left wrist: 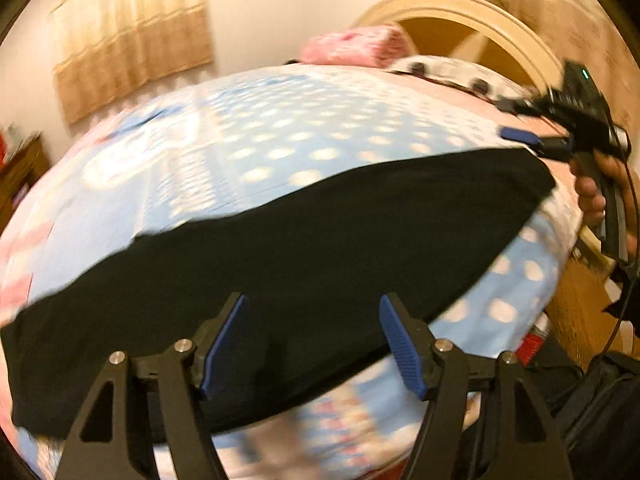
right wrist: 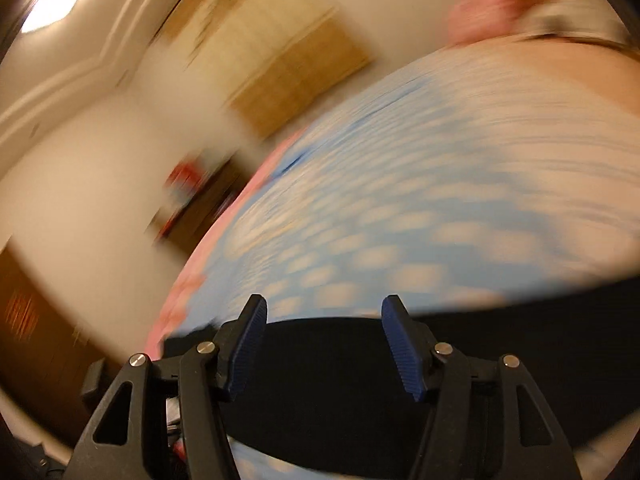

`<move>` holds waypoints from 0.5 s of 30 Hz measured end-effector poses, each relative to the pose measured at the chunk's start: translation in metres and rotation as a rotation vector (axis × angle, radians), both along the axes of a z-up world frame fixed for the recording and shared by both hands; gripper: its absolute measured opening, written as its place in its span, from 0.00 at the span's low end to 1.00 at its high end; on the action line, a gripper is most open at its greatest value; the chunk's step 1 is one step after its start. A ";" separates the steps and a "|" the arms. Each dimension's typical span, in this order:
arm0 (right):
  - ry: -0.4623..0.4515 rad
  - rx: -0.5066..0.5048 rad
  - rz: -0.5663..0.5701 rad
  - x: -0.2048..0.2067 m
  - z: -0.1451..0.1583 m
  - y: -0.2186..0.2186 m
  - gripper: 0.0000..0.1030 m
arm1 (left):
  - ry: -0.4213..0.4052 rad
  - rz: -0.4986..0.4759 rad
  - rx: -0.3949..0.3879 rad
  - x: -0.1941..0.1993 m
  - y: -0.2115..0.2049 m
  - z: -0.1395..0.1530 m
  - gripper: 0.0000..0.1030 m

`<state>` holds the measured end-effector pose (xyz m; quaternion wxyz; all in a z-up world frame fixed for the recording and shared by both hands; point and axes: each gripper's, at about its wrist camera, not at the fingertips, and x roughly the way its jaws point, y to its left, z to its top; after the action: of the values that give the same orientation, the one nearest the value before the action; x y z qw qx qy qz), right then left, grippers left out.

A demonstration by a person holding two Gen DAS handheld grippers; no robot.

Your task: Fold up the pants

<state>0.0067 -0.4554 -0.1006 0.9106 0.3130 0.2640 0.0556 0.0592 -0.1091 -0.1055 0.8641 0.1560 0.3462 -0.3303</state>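
Observation:
The black pants (left wrist: 280, 264) lie flat as a long band across the near side of a bed with a blue, white-dotted cover (left wrist: 256, 136). My left gripper (left wrist: 314, 312) is open above the pants' near edge, holding nothing. My right gripper (left wrist: 532, 140) shows in the left wrist view at the pants' far right end, held in a hand; it looks open. In the blurred right wrist view my right gripper (right wrist: 324, 316) is open over the black pants (right wrist: 340, 380), empty.
A pink pillow (left wrist: 356, 44) and a dotted pillow (left wrist: 444, 68) lie at the head of the bed by a curved wooden headboard (left wrist: 480, 16). A wooden cabinet (left wrist: 20, 172) stands at the left. A dark bag (left wrist: 592, 400) sits at the lower right beside the bed.

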 end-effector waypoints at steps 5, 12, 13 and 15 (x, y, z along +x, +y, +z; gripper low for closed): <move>-0.008 0.093 -0.420 -0.126 -0.037 -0.111 0.59 | -0.010 -0.106 0.008 -0.007 -0.055 0.004 0.68; -0.033 0.189 -0.502 -0.154 -0.074 -0.152 0.59 | 0.001 -0.149 0.004 -0.011 -0.119 -0.002 0.68; -0.047 0.191 -0.487 -0.150 -0.073 -0.151 0.59 | 0.018 -0.150 0.002 -0.010 -0.124 -0.003 0.68; -0.088 0.207 -0.430 -0.141 -0.066 -0.154 0.59 | 0.027 -0.155 0.013 -0.011 -0.133 -0.011 0.68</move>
<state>-0.1341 -0.6098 -0.1663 0.8751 0.4510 0.1443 -0.0994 0.0484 -0.2422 -0.1167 0.8303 0.1833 0.3468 -0.3960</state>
